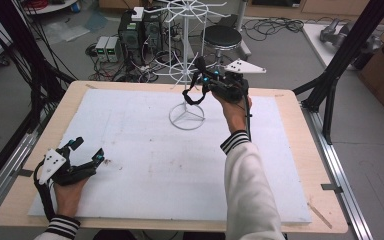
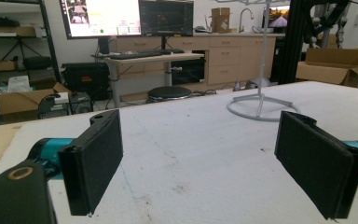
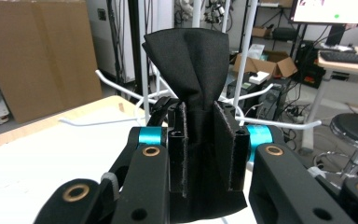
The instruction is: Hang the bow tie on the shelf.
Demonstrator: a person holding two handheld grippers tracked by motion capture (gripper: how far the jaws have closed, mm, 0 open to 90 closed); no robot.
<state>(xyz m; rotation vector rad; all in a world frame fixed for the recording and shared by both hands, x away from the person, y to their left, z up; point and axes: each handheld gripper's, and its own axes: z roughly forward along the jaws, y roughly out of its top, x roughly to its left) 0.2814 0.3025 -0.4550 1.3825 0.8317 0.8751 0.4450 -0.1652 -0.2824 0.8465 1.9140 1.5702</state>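
1. Right gripper [image 1: 207, 84] is up at twelve o'clock by the white wire rack [image 1: 186, 60], jaws clamped on a black cloth strap [image 3: 193, 70].
2. That strap looks light, soft and floppy; it bunches between the pads, so grip a gathered fold.
3. Left gripper [image 1: 87, 151], at eight o'clock, rests on the white mat [image 1: 155, 165], jaws apart and holding nothing.
4. Count: one strap, one rack, two grippers.

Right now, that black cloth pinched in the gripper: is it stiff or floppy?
Probably floppy: the black cloth bunches into folds between the right gripper jaws, and in the high view it droops in a loop. Likely light too. It may snag on the white wire rack close by.
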